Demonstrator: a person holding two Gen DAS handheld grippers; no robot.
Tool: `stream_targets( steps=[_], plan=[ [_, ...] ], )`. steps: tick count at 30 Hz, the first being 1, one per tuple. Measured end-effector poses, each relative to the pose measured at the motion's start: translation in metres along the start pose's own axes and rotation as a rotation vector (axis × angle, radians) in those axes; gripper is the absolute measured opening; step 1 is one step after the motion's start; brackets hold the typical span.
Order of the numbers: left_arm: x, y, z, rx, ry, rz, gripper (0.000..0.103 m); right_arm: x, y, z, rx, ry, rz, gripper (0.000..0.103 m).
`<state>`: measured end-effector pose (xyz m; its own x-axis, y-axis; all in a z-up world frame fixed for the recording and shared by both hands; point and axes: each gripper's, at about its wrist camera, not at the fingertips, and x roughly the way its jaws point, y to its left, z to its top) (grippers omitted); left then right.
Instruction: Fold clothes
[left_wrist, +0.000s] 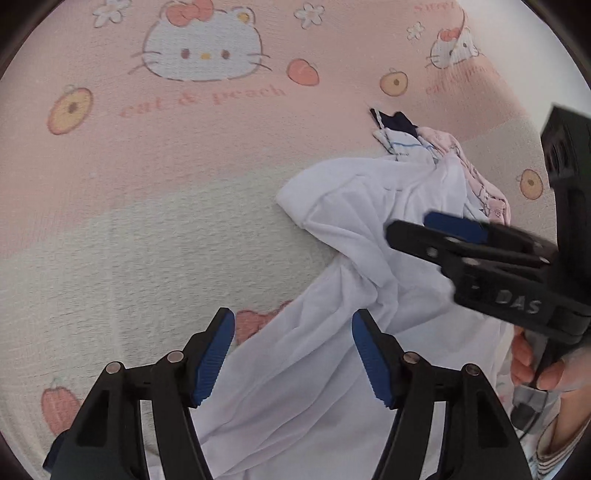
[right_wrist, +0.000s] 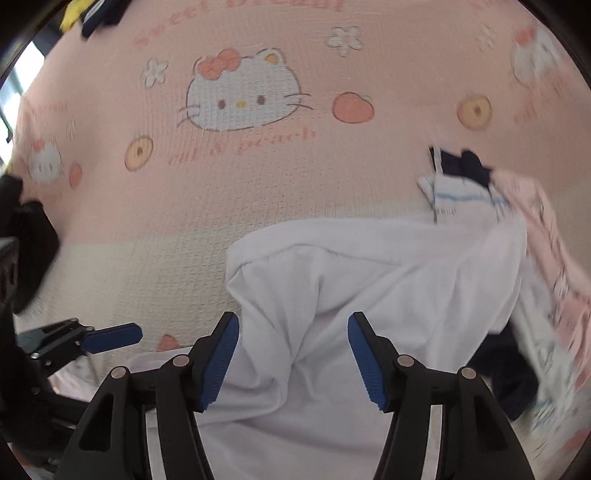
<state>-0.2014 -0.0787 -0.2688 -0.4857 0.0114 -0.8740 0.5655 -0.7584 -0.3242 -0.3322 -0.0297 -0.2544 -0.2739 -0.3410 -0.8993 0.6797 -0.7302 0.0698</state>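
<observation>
A crumpled white garment (left_wrist: 351, 229) lies on the bed and runs toward me under both grippers. My left gripper (left_wrist: 293, 356) is open, with the white cloth lying between its blue pads. My right gripper (right_wrist: 293, 356) is open too and hangs over the middle of the white garment (right_wrist: 369, 273). In the left wrist view the right gripper (left_wrist: 417, 230) reaches in from the right over the cloth, held by a hand (left_wrist: 532, 365). One blue pad (right_wrist: 110, 338) of my left gripper shows at the left edge of the right wrist view.
A pile of other clothes lies at the garment's far right end: a dark navy piece (right_wrist: 465, 166), a white piece with blue stripes (right_wrist: 458, 199) and a pink printed piece (right_wrist: 546, 236). The pink and cream bedsheet (left_wrist: 166, 166) with cat and peach prints spreads to the left.
</observation>
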Motion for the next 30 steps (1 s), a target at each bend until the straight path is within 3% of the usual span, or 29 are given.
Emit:
stream_targets(
  steps=[8,12,13,15,19,21,23,25,30],
  plan=[
    [0.008,-0.010,-0.005,0.158,-0.002,-0.030,0.064,0.027,0.012,-0.006,-0.180,0.082,-0.015,0.061],
    [0.018,-0.015,-0.006,0.237,0.004,-0.012,0.061,0.037,0.015,-0.002,-0.184,0.093,0.028,0.061],
    [0.020,-0.016,-0.007,0.261,-0.001,-0.012,0.049,0.040,0.016,-0.003,-0.189,0.106,0.035,0.061],
    [0.026,-0.018,-0.008,0.289,-0.005,0.011,0.034,0.046,0.020,-0.004,-0.208,0.128,0.018,0.061],
    [0.031,-0.020,-0.010,0.300,-0.002,0.015,0.023,0.057,0.022,-0.005,-0.215,0.140,-0.030,0.060],
    [0.031,-0.020,-0.010,0.300,-0.005,0.016,0.021,0.058,0.019,-0.002,-0.179,0.126,-0.023,0.047],
    [0.030,-0.020,-0.010,0.294,-0.004,0.023,0.020,0.058,0.016,0.001,-0.143,0.110,-0.020,0.026],
    [0.030,-0.020,-0.010,0.288,0.000,0.029,0.020,0.056,0.008,0.003,-0.088,0.104,-0.002,0.017],
    [0.028,-0.020,-0.010,0.282,0.007,0.043,0.020,0.046,-0.022,0.007,0.096,0.110,0.078,0.017]
  ],
)
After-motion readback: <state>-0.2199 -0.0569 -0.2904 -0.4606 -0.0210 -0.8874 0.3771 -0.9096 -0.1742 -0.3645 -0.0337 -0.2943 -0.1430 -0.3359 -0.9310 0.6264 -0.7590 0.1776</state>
